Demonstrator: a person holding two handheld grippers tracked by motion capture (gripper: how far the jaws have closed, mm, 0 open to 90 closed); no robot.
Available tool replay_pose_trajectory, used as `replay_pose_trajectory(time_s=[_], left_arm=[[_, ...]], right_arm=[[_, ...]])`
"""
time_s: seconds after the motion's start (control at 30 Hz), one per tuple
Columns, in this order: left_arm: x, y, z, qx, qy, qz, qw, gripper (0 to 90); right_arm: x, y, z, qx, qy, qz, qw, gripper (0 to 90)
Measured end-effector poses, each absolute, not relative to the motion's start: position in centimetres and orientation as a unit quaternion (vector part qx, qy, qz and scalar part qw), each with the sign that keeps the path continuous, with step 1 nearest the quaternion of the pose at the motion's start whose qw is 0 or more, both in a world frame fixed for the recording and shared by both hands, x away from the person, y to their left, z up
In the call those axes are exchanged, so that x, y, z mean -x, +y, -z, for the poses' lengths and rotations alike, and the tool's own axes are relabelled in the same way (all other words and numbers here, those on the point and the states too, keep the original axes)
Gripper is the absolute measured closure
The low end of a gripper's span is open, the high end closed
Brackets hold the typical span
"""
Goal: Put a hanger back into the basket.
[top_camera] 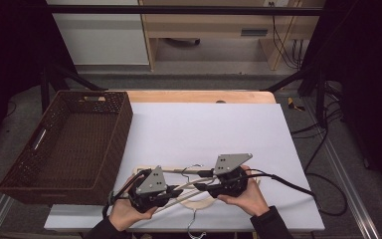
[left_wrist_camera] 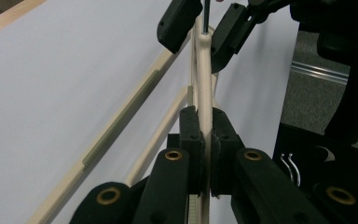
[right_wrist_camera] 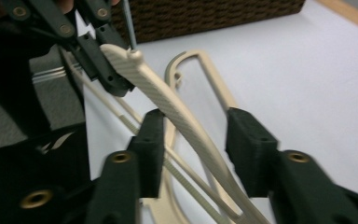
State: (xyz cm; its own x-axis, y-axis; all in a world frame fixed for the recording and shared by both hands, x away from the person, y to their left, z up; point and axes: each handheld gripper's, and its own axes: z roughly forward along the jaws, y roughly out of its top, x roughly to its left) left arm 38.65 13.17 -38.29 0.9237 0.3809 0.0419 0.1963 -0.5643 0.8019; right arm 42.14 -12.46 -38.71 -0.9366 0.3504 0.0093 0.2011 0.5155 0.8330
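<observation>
Left tool (left_wrist_camera: 205, 135) clamped on cream hanger (left_wrist_camera: 204, 84) — right tool (right_wrist_camera: 196, 144) open around it. Lift level, clear second hanger (right_wrist_camera: 214, 88), toward wicker basket (top_camera: 69, 144).

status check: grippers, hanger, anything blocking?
Left gripper shut on upper hanger. Right gripper open, jaws either side of it, not pressing. Second hanger flat underneath. Basket left, nothing in the way.

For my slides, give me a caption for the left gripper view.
Left gripper clamps a cream hanger while the right gripper stands open around it.
</observation>
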Motion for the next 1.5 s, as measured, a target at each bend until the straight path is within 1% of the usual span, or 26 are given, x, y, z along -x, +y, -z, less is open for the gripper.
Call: replay_pose_trajectory(time_s=[0.03,0.07,0.1,0.2,0.23,0.37,0.43,0.47,0.5,0.53,0.57,0.6,0.7,0.73,0.8,0.93,0.97,1.0,1.07,1.17,1.23,1.5], left_arm=[[-38.6,13.2,38.3,-0.878,0.164,-0.106,0.437,86.4],[-38.6,13.4,38.1,-0.872,0.18,-0.109,0.442,86.4],[-38.6,13.5,38.0,-0.869,0.186,-0.111,0.444,86.4],[-38.7,14.0,37.7,-0.864,0.198,-0.121,0.447,86.4],[-38.8,14.4,37.4,-0.859,0.209,-0.125,0.451,86.4],[-39.0,15.4,36.7,-0.847,0.229,-0.137,0.459,86.3],[-39.1,15.6,36.5,-0.846,0.233,-0.137,0.46,86.3],[-39.1,16.0,36.2,-0.839,0.241,-0.142,0.467,86.3],[-39.1,16.0,36.2,-0.839,0.241,-0.142,0.467,86.3],[-39.1,16.3,35.9,-0.836,0.244,-0.143,0.47,86.3],[-39.1,16.5,35.7,-0.834,0.245,-0.145,0.473,86.3],[-39.2,17.0,35.2,-0.828,0.253,-0.149,0.477,86.3],[-39.2,17.6,34.6,-0.821,0.26,-0.154,0.485,86.3],[-39.3,18.4,33.9,-0.814,0.265,-0.158,0.493,86.3],[-39.3,18.7,33.5,-0.81,0.267,-0.16,0.497,86.3],[-39.5,20.8,31.1,-0.792,0.279,-0.172,0.515,86.3],[-39.5,20.8,31.1,-0.792,0.279,-0.172,0.515,86.3],[-39.9,21.7,30.0,-0.789,0.284,-0.171,0.518,86.3],[-40.1,22.0,29.6,-0.787,0.285,-0.174,0.518,86.3],[-40.9,23.1,28.5,-0.789,0.288,-0.189,0.51,86.3],[-41.5,23.8,28.0,-0.789,0.291,-0.193,0.506,86.3],[-44.0,27.0,26.1,-0.784,0.314,-0.219,0.488,86.3]], right_arm=[[-42.1,-12.5,38.7,-0.159,0.867,-0.466,0.08,55.3],[-42.1,-12.7,38.5,-0.165,0.861,-0.472,0.093,49.5],[-42.0,-13.0,38.3,-0.171,0.855,-0.48,0.099,45.6],[-42.0,-13.6,38.0,-0.18,0.846,-0.49,0.111,40.7],[-42.0,-14.4,37.7,-0.191,0.837,-0.497,0.125,35.1],[-41.9,-16.4,37.5,-0.227,0.816,-0.51,0.147,25.2],[-41.9,-17.0,37.5,-0.235,0.812,-0.512,0.151,23.7],[-41.9,-18.1,37.6,-0.257,0.802,-0.516,0.158,21.0],[-41.9,-18.1,37.6,-0.257,0.802,-0.516,0.158,21.0],[-41.8,-19.0,37.7,-0.273,0.793,-0.518,0.165,17.7],[-41.8,-19.0,37.7,-0.273,0.793,-0.518,0.165,17.7],[-41.9,-19.7,37.9,-0.286,0.787,-0.519,0.171,15.0],[-41.9,-20.4,38.0,-0.304,0.778,-0.521,0.179,12.1],[-41.9,-20.7,38.1,-0.313,0.774,-0.52,0.181,11.5],[-41.9,-21.1,38.2,-0.325,0.768,-0.52,0.185,8.2],[-41.8,-22.2,38.5,-0.348,0.754,-0.525,0.19,8.6],[-41.7,-22.3,38.6,-0.349,0.752,-0.527,0.187,8.7],[-41.7,-22.5,38.6,-0.353,0.75,-0.527,0.19,8.6],[-41.6,-22.8,38.7,-0.355,0.748,-0.525,0.195,8.3],[-41.5,-23.3,38.9,-0.364,0.746,-0.522,0.198,7.2],[-41.4,-23.4,38.9,-0.364,0.749,-0.513,0.21,6.9],[-41.4,-23.9,39.2,-0.373,0.746,-0.509,0.211,6.4]])
